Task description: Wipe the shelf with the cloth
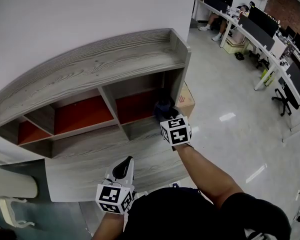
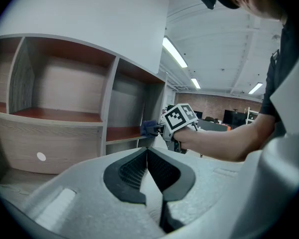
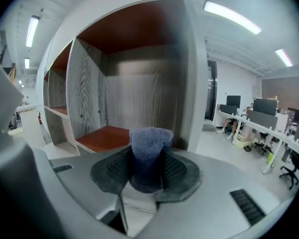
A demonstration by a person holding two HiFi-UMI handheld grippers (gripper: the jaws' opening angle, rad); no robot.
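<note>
The blue cloth (image 3: 148, 151) is clamped as an upright wad between the jaws of the right gripper (image 3: 147, 172). It is held at the mouth of the rightmost compartment (image 3: 107, 136) of the grey wooden shelf (image 1: 90, 149), just above the orange-red floor of that compartment. Whether the floor is touched by the cloth cannot be told from any view. No wiped trace is seen on the boards, so the task is judged to be at its beginning. This compartment is to be wiped, and the two other compartments and the top board (image 1: 90, 66) are probably left to do. The left gripper (image 2: 147, 156) is held low, near the person's body, with its jaws pressed together and nothing between them.

The clamp on the cloth is shown clearly only by the right gripper view. In the head view the cloth is seen only as a dark lump ahead of the marker cube (image 1: 176, 130), but the whole row of three compartments is given there. The reaching gripper is shown from the side only in the left gripper view, with the cloth at the front edge of the compartment.
</note>
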